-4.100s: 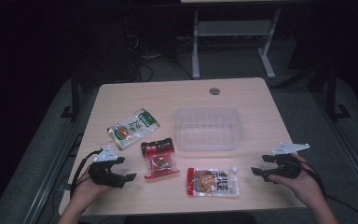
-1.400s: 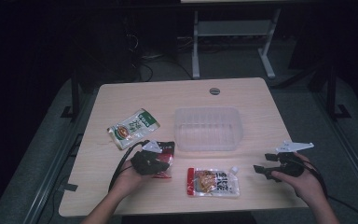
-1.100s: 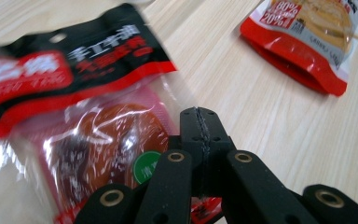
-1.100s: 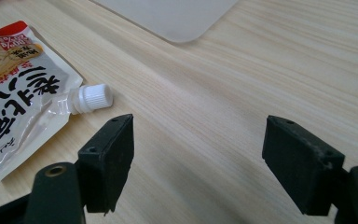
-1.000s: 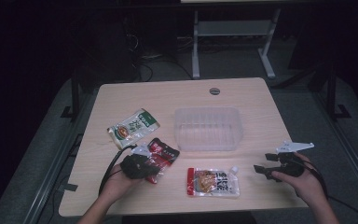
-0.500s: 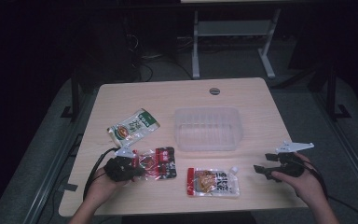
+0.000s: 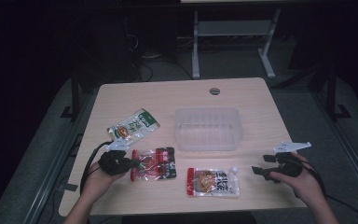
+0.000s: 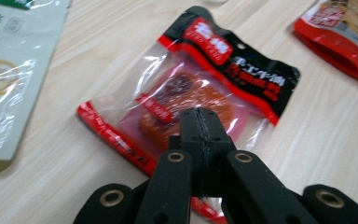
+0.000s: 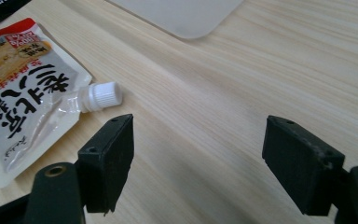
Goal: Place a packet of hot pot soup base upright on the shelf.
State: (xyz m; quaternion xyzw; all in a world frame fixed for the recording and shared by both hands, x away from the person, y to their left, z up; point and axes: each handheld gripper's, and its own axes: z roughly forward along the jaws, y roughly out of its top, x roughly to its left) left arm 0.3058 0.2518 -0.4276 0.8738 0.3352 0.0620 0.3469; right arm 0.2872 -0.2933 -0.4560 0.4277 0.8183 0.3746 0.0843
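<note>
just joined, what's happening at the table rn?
A person works two handheld grippers at a wooden table. The left gripper is shut on the edge of the red and black snack packet, which lies beside the green and white packet. The right gripper hovers open over bare table near the capped spout pouch, touching nothing. The clear plastic tray at the middle holds nothing.

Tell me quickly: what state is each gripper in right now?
Left gripper: shut on the red-and-black snack packet.
Right gripper: open, holding nothing, over the table.
</note>
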